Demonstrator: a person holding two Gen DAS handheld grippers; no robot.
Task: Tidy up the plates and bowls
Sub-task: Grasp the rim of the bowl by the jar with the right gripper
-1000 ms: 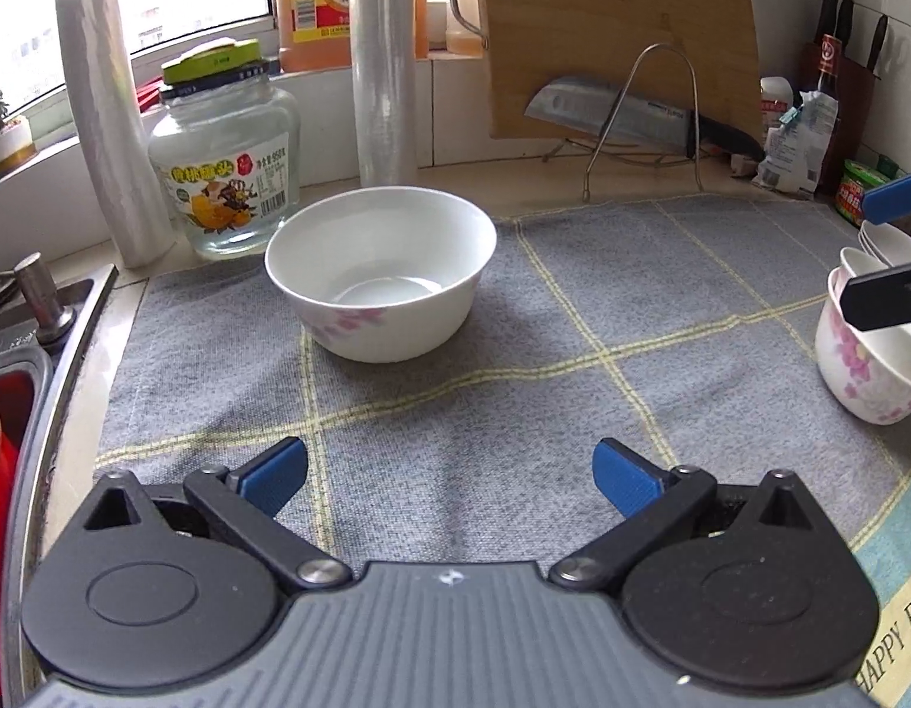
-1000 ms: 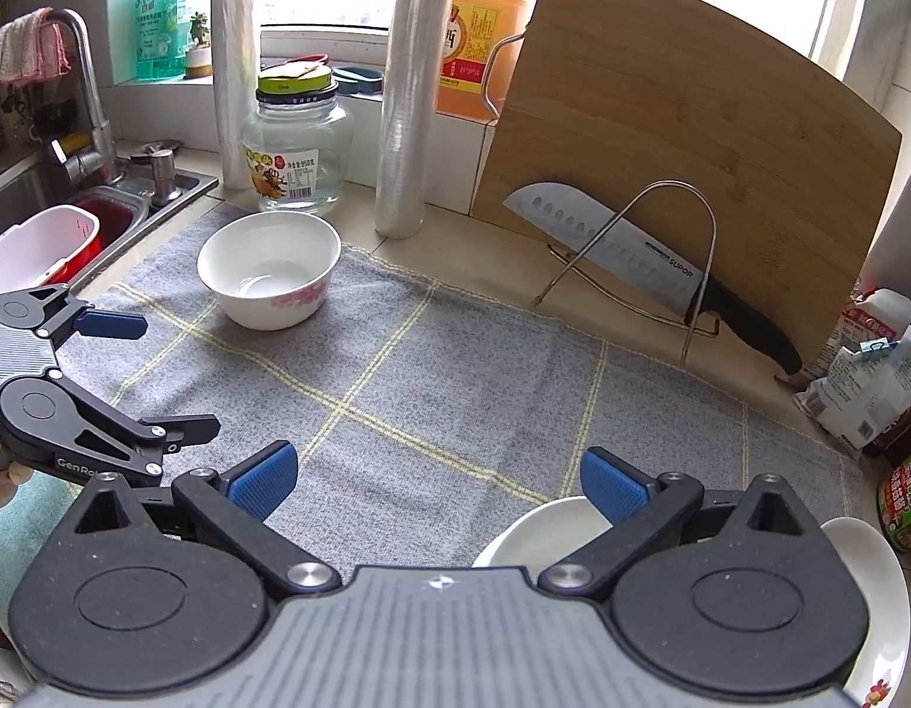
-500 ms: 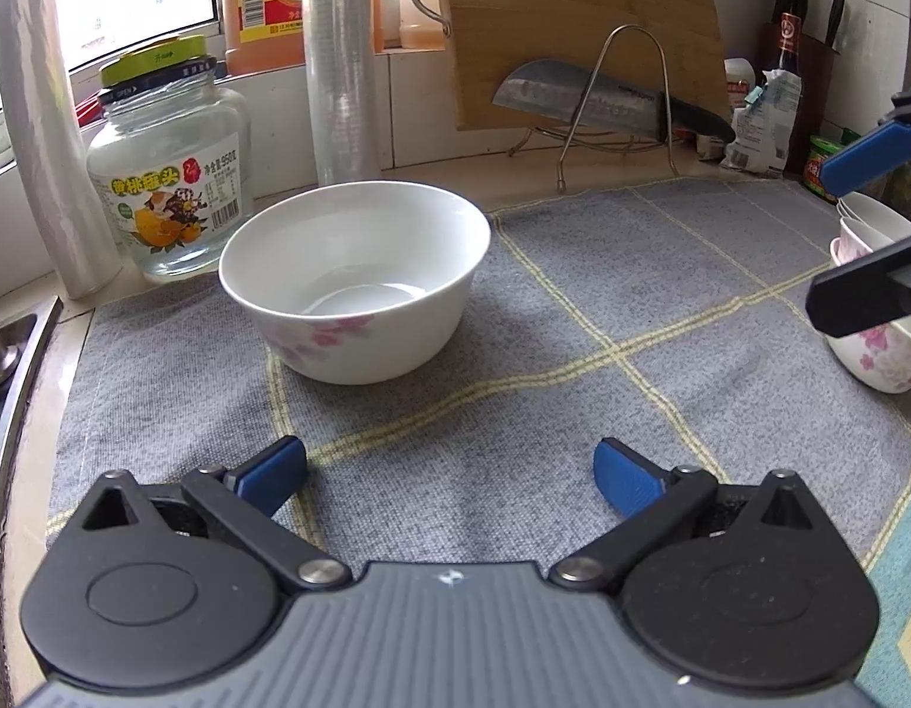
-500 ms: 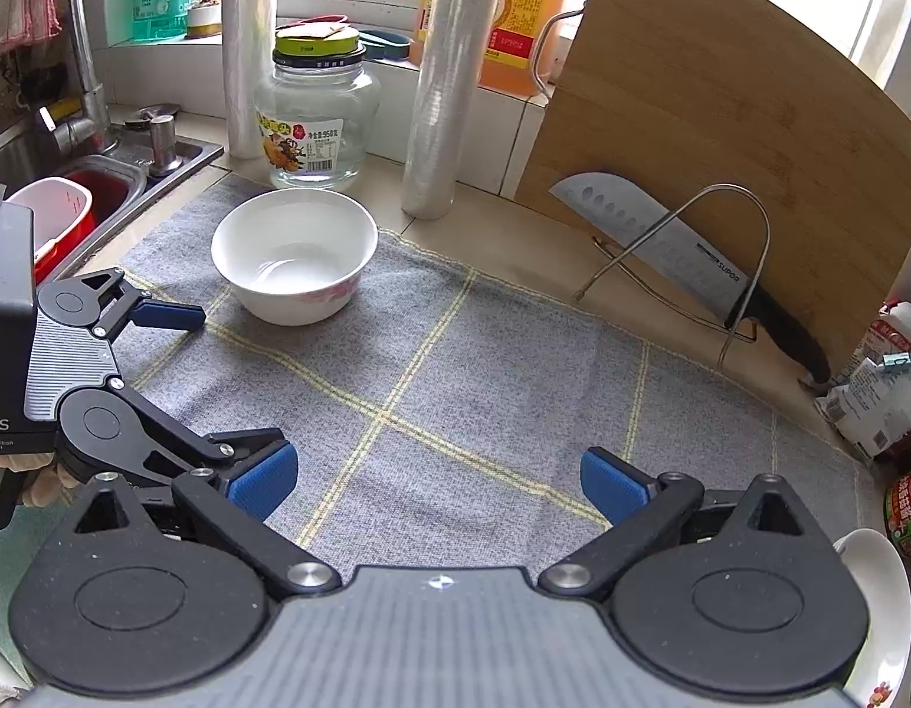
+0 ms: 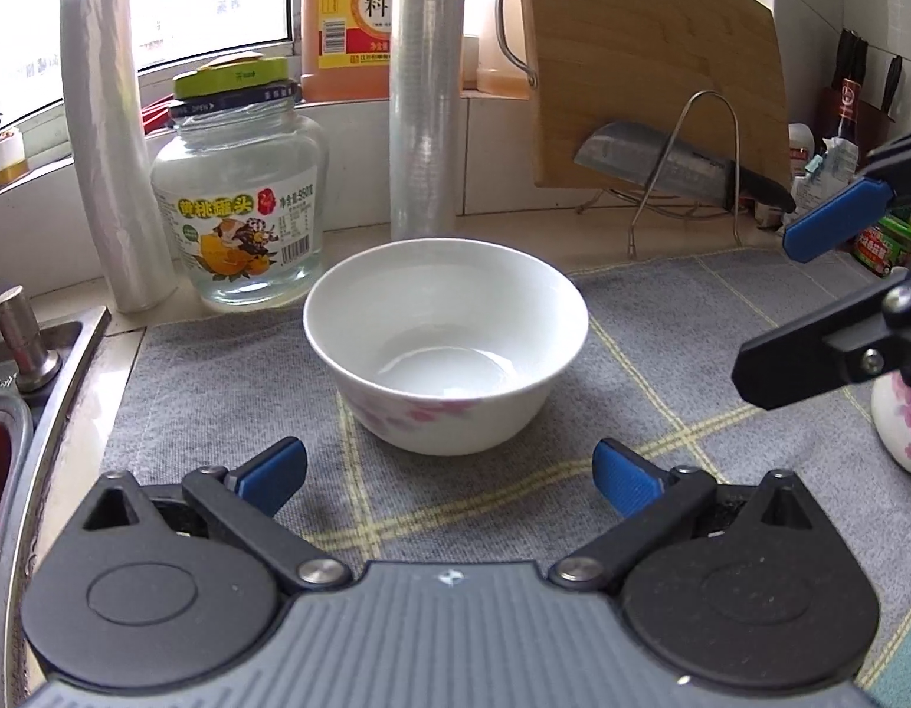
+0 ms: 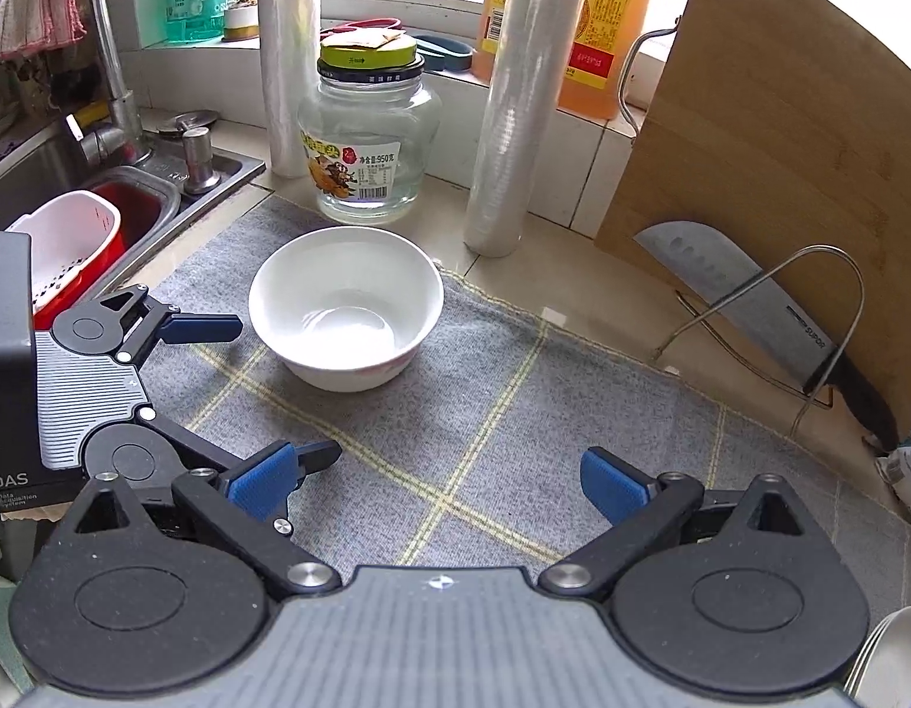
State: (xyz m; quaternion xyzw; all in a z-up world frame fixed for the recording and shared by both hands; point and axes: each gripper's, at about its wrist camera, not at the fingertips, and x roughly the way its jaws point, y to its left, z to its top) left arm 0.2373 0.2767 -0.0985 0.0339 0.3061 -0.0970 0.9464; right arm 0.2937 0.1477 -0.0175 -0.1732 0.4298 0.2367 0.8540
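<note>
Now left gripper (image 5: 449, 475) wide open, holds nothing, near white bowl (image 5: 446, 342) on grey mat (image 5: 219, 389). Right gripper (image 6: 435, 487) open too, empty. Next: reach in, pinch bowl rim.

Each gripper, left gripper (image 5: 449, 475) and right gripper (image 6: 435, 481), has black linkage arms with silver pivot screws, blue ribbed fingertip pads (image 5: 623, 475), round black discs and a grey ribbed body
</note>
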